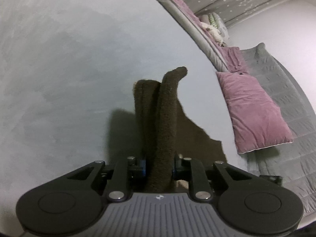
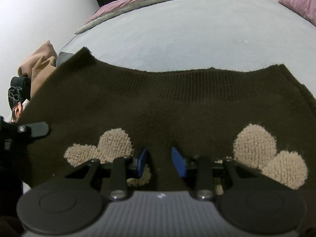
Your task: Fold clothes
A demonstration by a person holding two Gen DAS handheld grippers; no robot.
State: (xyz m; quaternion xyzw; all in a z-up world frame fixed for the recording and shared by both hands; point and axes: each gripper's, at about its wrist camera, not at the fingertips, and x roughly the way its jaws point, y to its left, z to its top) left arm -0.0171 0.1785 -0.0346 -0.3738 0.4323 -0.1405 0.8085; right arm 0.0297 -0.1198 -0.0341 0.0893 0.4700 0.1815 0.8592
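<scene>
Left gripper (image 1: pixel 159 165) clamped on bunched edge of brown sweater (image 2: pixel 158 106), lifting for fold. Right gripper (image 2: pixel 159 161) parted, hovering over sweater spread on bed (image 2: pixel 177 29), likely positioning to pinch.

Dim, soft indoor light; heavy fisheye warp in both views.

Flat, cool illumination with no glare. Dark shadow cast left of the bunched brown sweater (image 1: pixel 160 118) onto the pale bed (image 1: pixel 79 69) in the left wrist view. Bed edge and pink pillow (image 1: pixel 254 110) bent into arcs toward the frame borders, corners vignetted black. Near housing of the right claw (image 2: pixel 159 161) soft and out of focus; knit texture mid-frame fairly sharp. Slight grain and softness throughout.
</scene>
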